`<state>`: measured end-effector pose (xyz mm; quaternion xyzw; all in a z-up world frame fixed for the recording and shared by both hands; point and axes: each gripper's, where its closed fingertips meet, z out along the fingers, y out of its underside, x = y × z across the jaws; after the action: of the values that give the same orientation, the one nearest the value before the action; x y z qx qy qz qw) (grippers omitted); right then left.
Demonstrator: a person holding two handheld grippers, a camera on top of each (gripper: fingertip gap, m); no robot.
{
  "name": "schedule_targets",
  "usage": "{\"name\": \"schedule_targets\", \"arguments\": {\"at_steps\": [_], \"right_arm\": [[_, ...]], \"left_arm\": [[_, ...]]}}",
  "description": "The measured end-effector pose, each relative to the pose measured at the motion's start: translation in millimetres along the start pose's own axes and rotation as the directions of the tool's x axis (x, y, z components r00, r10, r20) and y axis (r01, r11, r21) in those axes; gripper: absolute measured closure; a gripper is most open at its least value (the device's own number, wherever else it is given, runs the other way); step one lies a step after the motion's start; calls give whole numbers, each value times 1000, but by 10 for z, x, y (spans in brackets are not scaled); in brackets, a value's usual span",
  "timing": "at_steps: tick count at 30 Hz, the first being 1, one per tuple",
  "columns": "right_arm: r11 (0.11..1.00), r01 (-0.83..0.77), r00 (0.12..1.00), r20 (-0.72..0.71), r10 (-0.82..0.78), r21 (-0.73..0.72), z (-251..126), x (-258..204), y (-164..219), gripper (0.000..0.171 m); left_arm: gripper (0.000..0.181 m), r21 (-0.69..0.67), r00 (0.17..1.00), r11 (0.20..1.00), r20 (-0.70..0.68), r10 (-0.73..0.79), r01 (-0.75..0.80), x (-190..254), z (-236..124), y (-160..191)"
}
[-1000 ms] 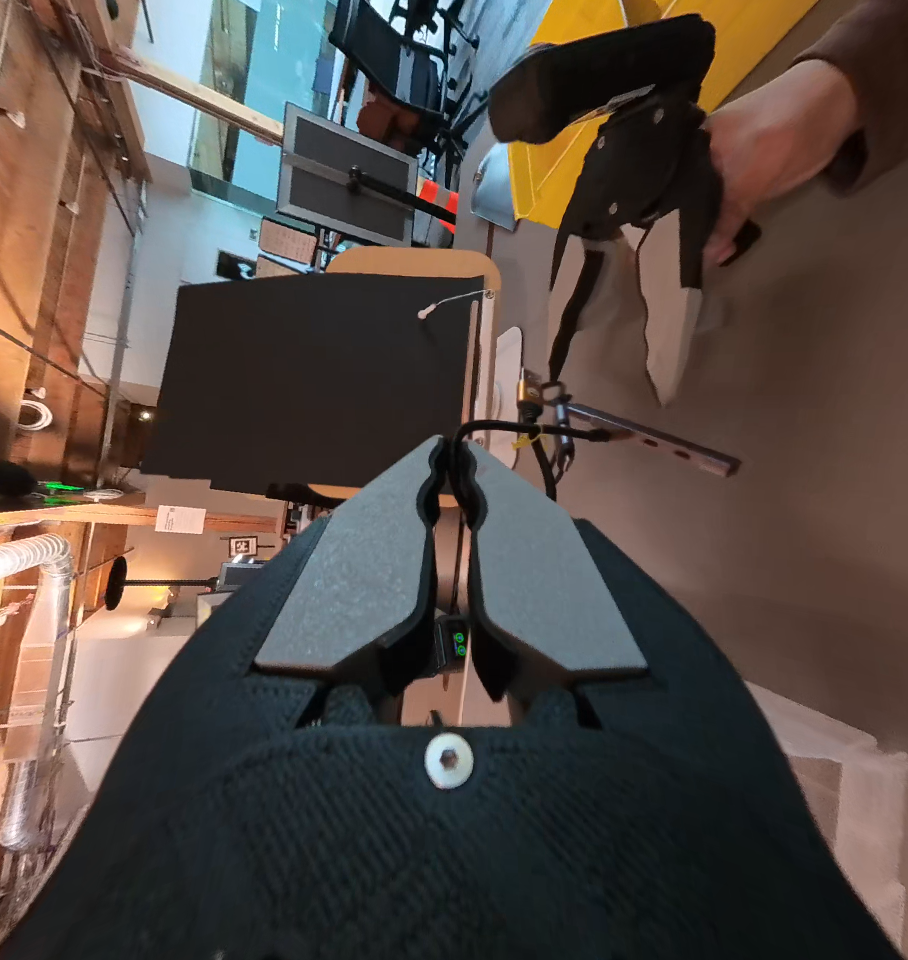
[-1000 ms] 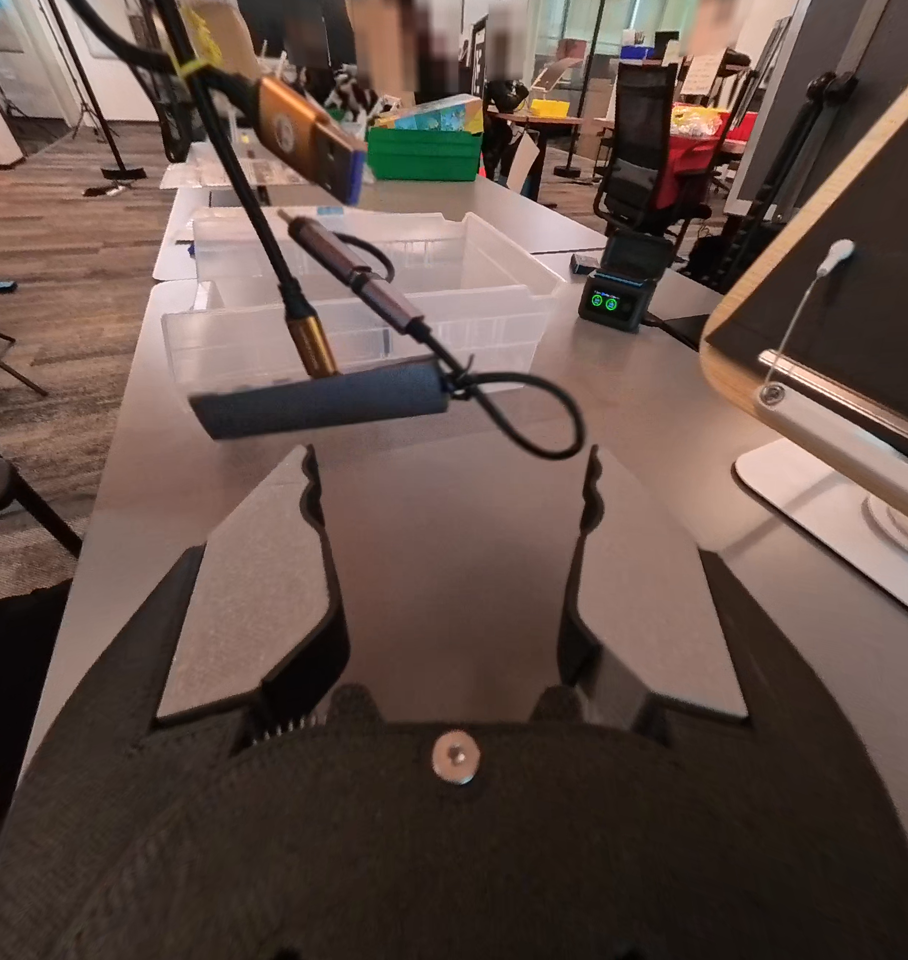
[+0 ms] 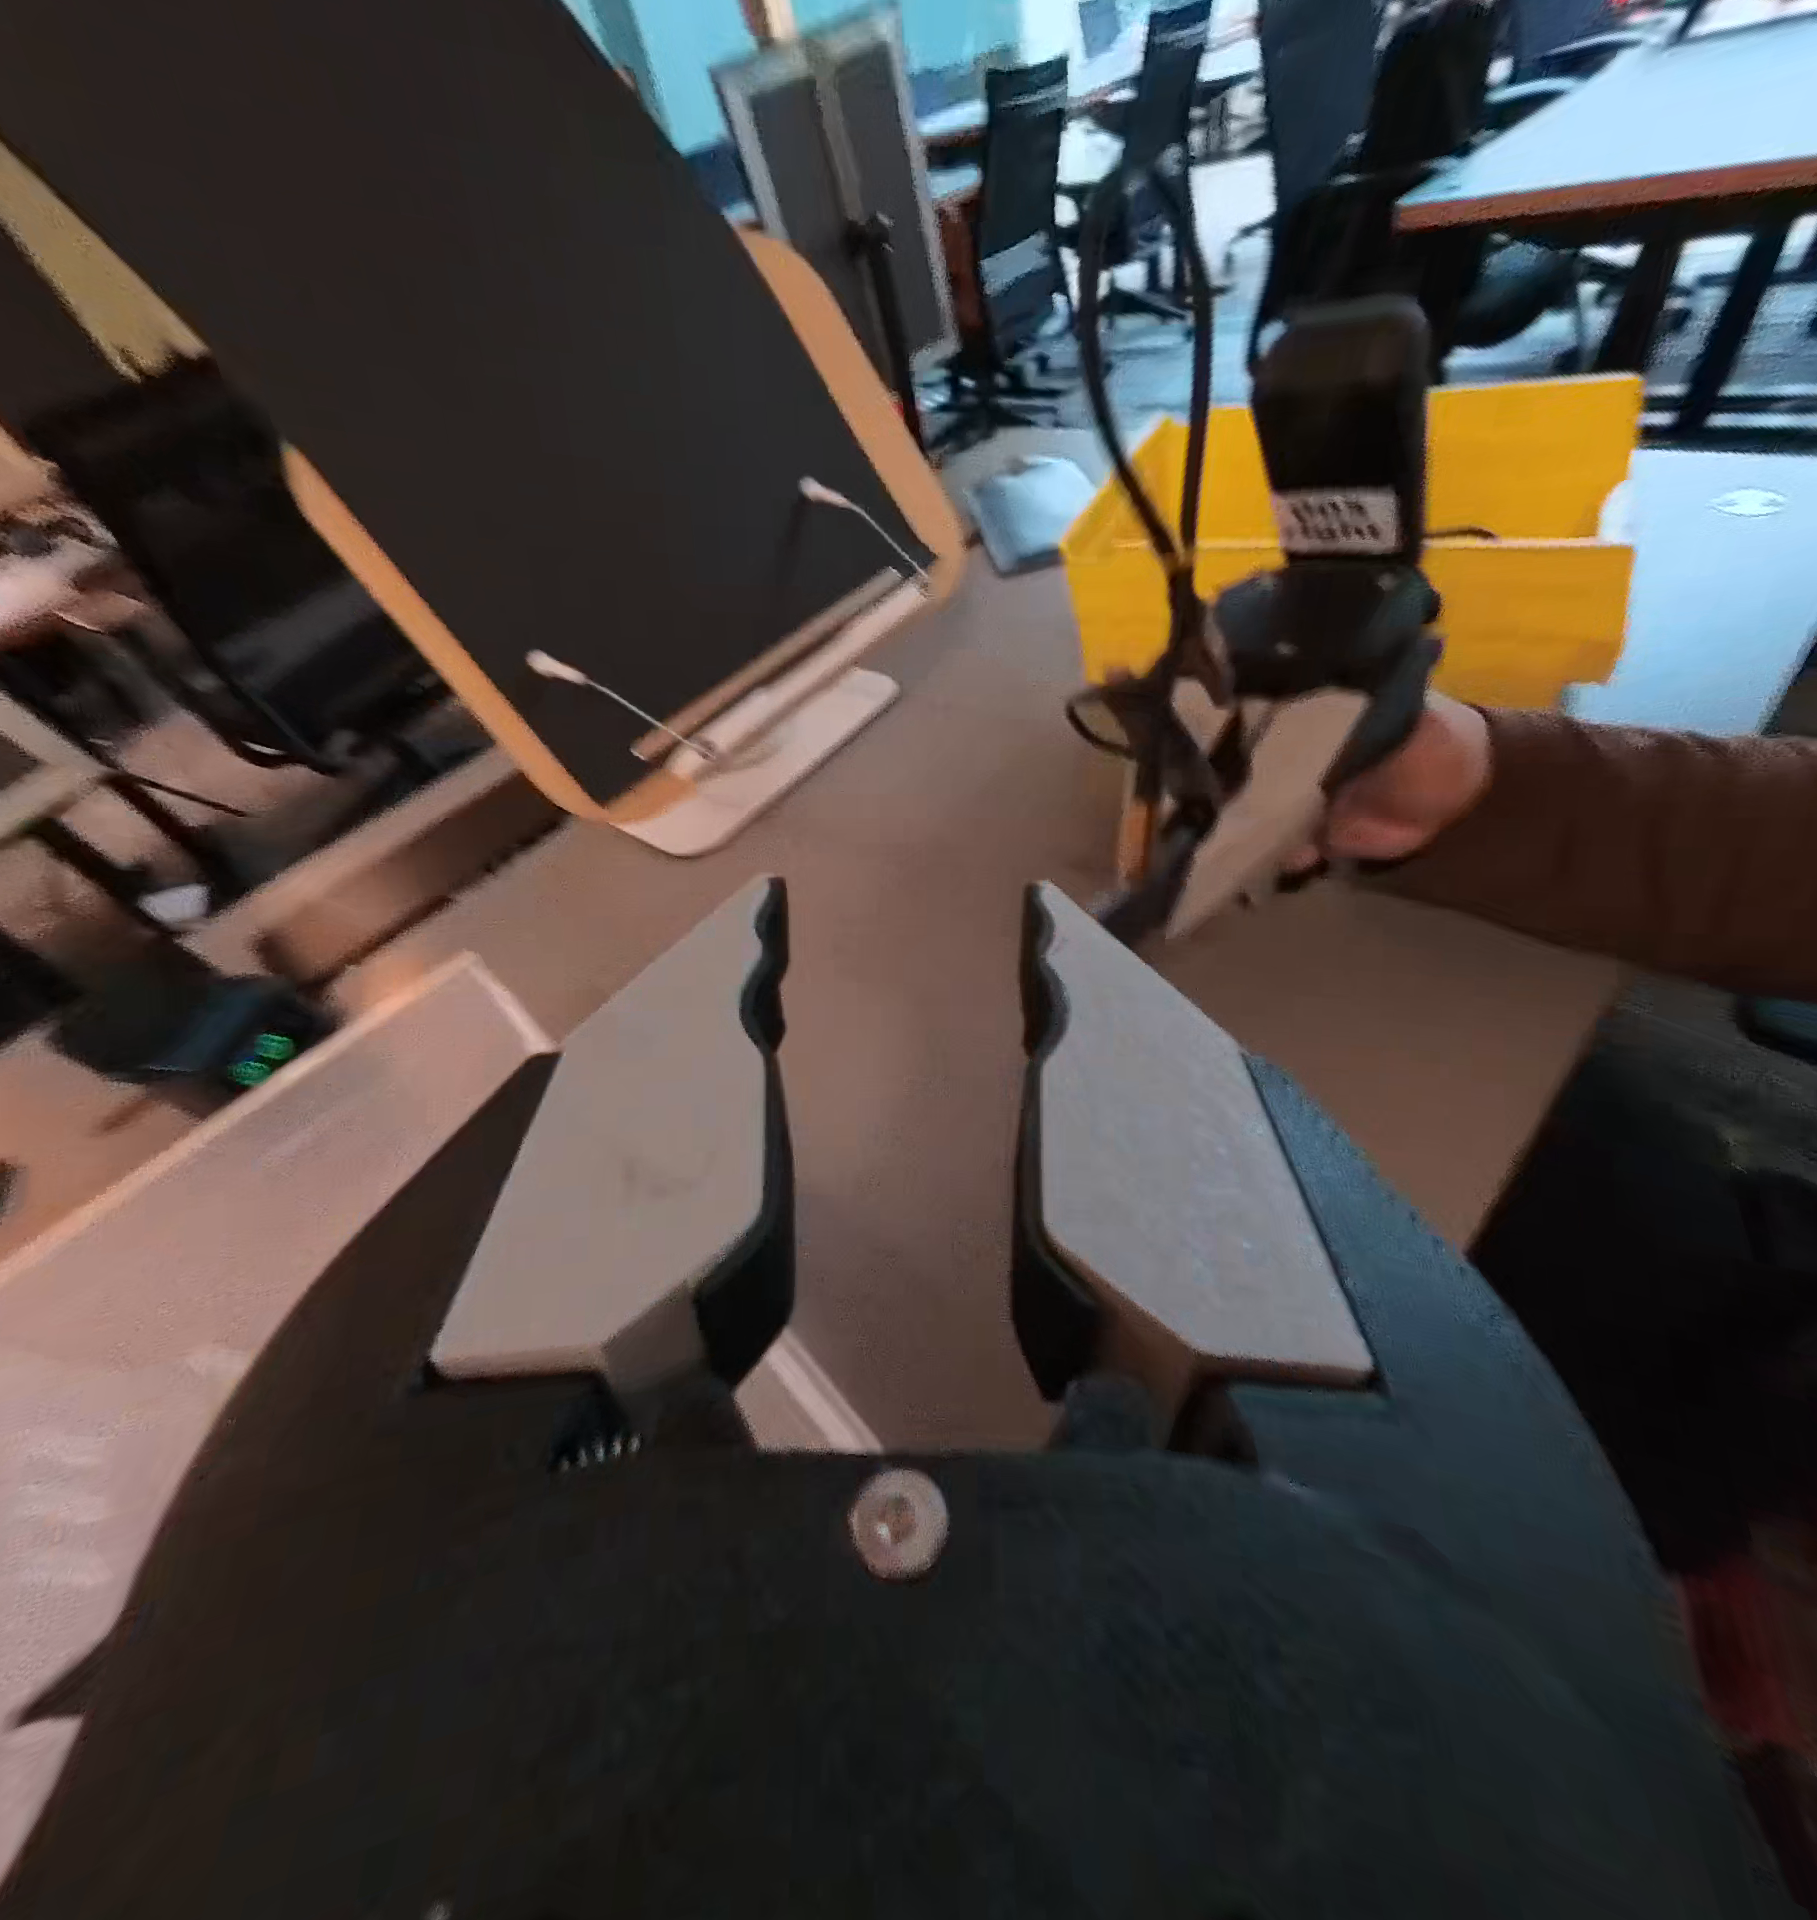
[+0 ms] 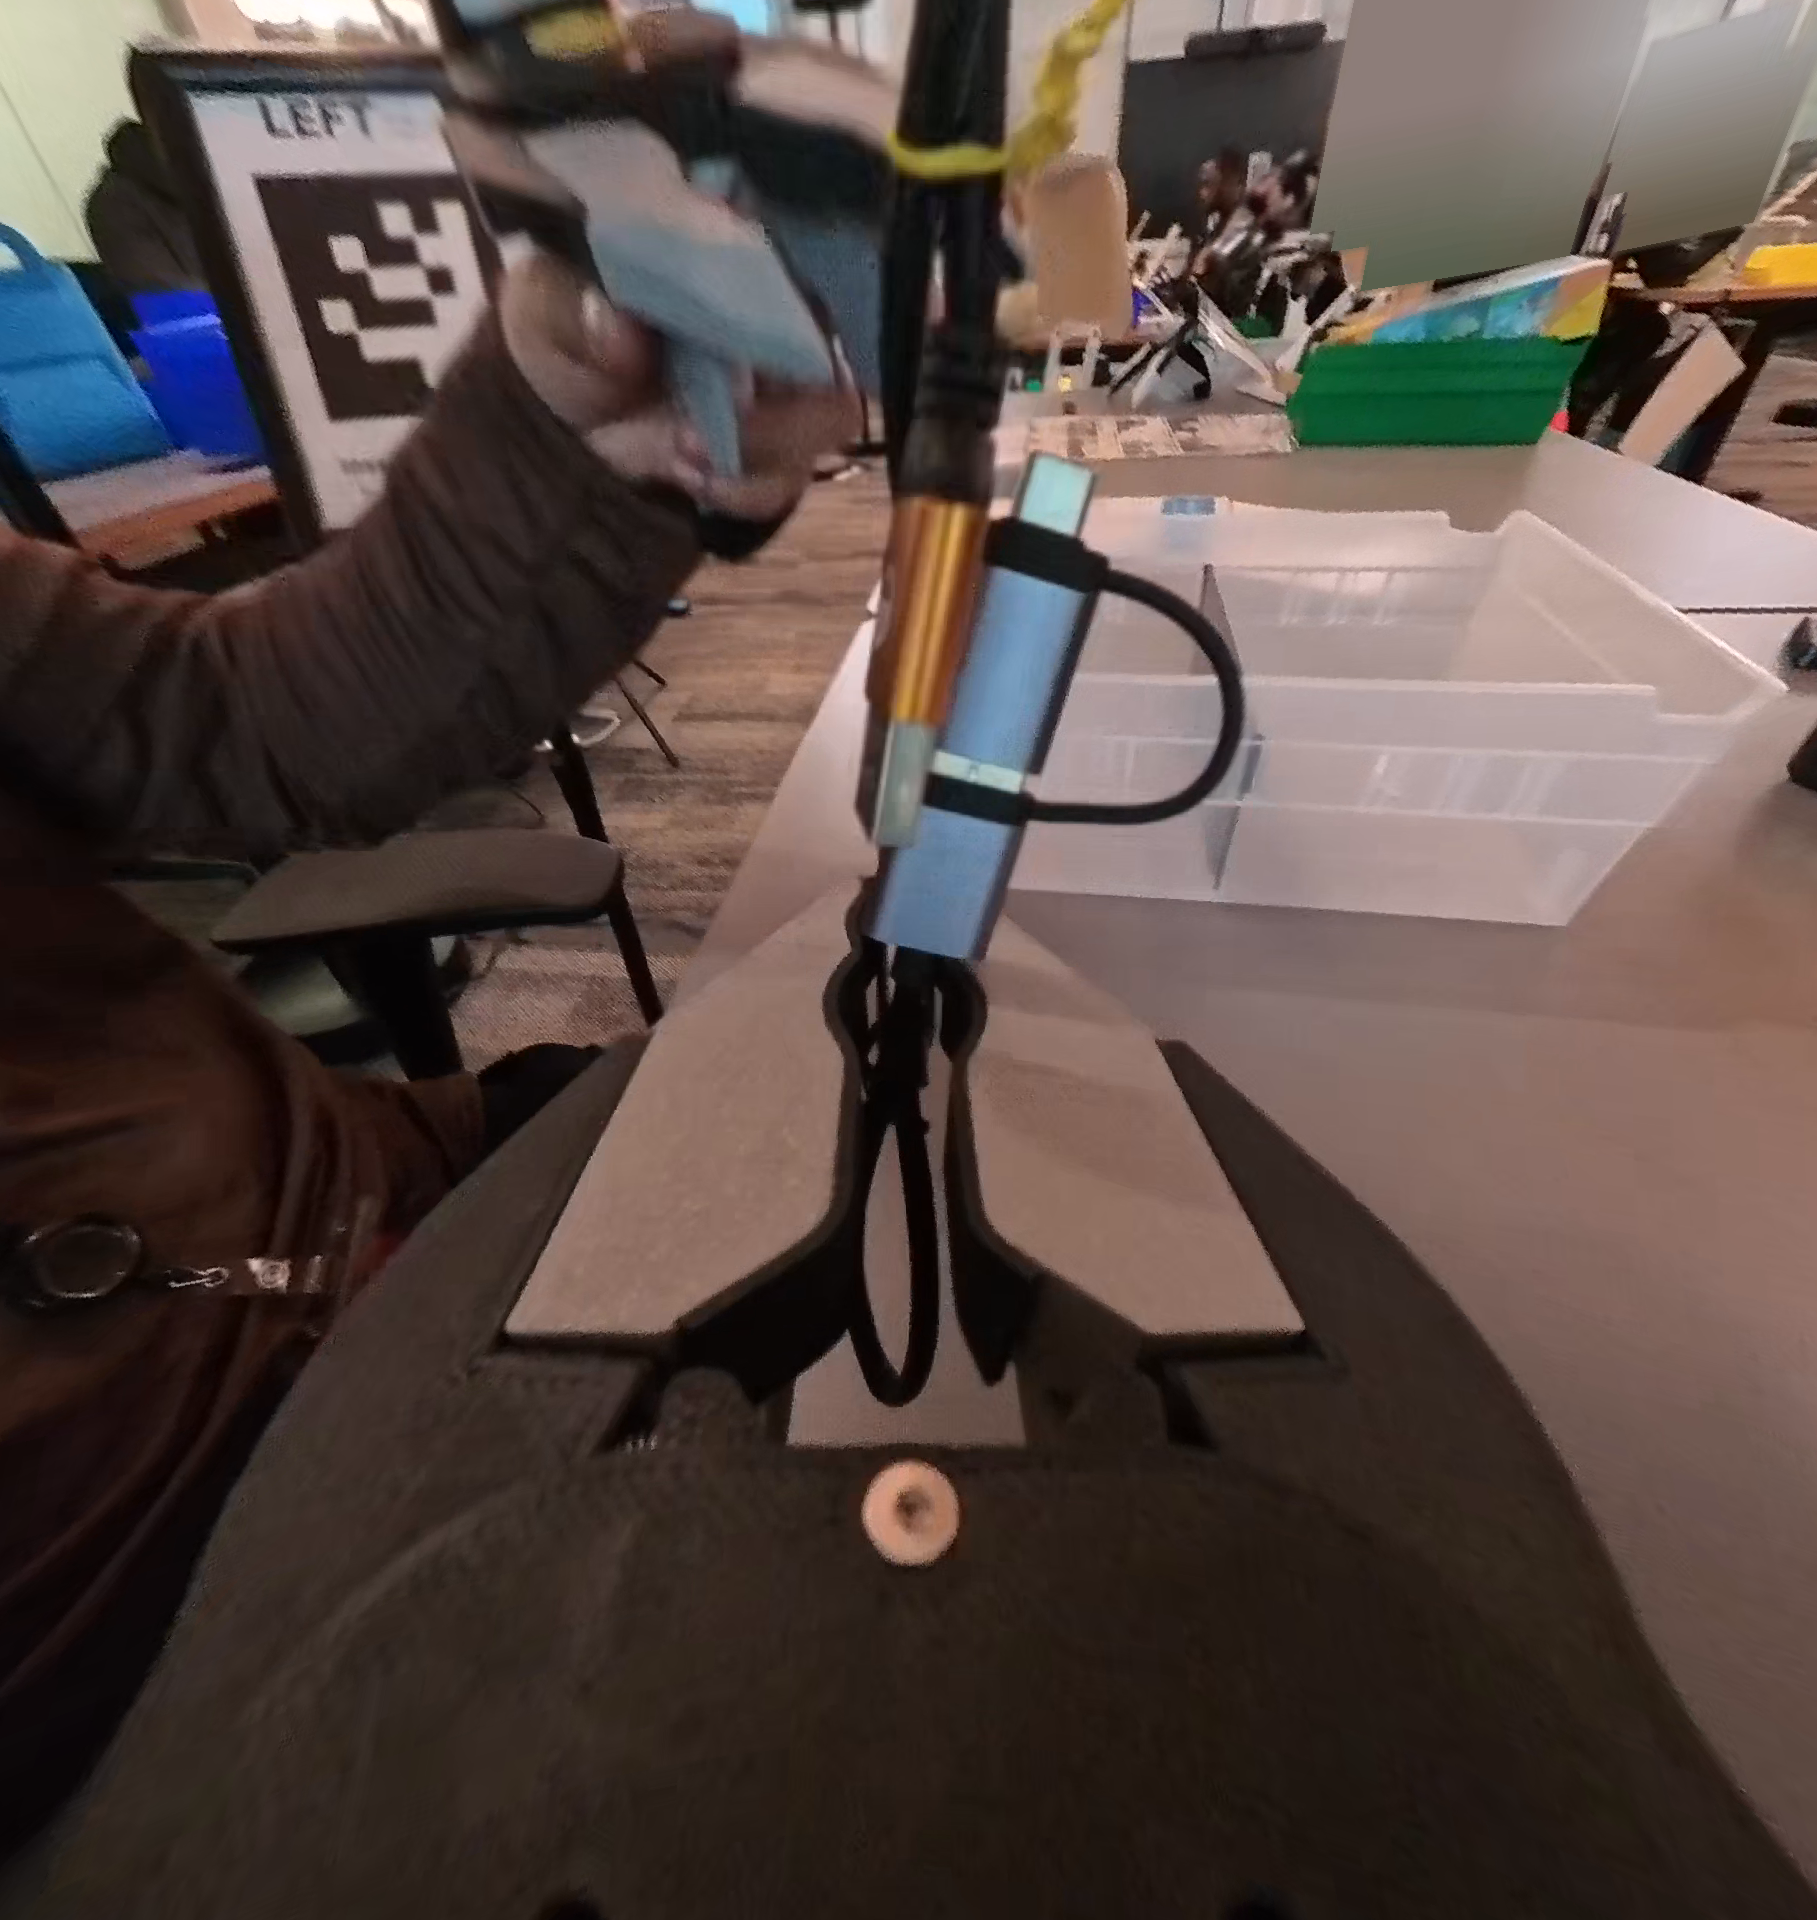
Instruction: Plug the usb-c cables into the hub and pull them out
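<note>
My right gripper point(image 4: 909, 997) is shut on the black cable point(image 4: 899, 1195) of the grey hub point(image 4: 987, 748), which stands upright just past the fingertips, above the table. A gold-collared plug point(image 4: 930, 613) on a thick black cable lies against the hub's left side. A short black cable point(image 4: 1210, 717) loops out on its right side. My left gripper point(image 3: 904, 914) is open and empty over the table point(image 3: 883, 727). It shows blurred in the right wrist view point(image 4: 712, 416), up left of the hub. The right gripper point(image 3: 1179, 883) shows in the left wrist view with the cables point(image 3: 1143, 499).
A clear plastic divided bin point(image 4: 1403, 727) sits on the table behind the hub. A yellow bin point(image 3: 1506, 582), a black board on a stand point(image 3: 468, 364) and a small device with a green display point(image 3: 249, 1049) are around. A chair point(image 4: 416, 894) stands beside the table.
My left gripper let go of the hub's cable, opened and drew away. My right gripper closed on that cable. The hub swung from level to upright.
</note>
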<state>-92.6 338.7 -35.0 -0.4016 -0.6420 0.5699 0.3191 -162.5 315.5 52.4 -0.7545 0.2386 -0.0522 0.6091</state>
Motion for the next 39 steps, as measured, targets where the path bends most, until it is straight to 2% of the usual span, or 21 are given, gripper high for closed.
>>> {"name": "schedule_targets", "arguments": {"at_steps": [3,8,9,10,13,19,24,32,37,39], "right_arm": [[999,-16,999,48,14,30,11,-63,-31,166],[999,-27,997,76,30,-46,120,-96,131,165],[998,-26,996,84,31,-58,138,-109,157,165],[998,-26,995,89,32,-64,148,-117,175,165],[997,-22,994,107,31,-77,161,-139,204,165],[997,-13,987,160,26,-77,213,-232,219,165],[998,0,982,187,10,-58,216,-292,194,165],[996,-36,979,203,19,79,54,-302,-71,156],[995,-38,981,191,19,96,70,-305,-105,153],[995,-38,984,177,22,91,81,-285,-96,159]], "left_arm": [[137,-63,997,998,-76,-5,0,211,185,360],[151,-15,961,999,-274,-36,33,655,429,428],[153,-33,962,999,-269,-36,28,658,479,474],[165,-48,966,999,-256,-20,8,636,519,529],[168,-58,950,998,-309,-35,18,698,548,621],[165,-56,932,998,-361,-28,8,792,518,699],[174,-98,911,995,-410,-40,-1,876,473,696],[175,-57,914,997,-399,-73,55,861,485,591],[174,-67,913,994,-395,-103,83,879,518,593],[175,-68,912,993,-395,-113,94,885,527,595]]}}
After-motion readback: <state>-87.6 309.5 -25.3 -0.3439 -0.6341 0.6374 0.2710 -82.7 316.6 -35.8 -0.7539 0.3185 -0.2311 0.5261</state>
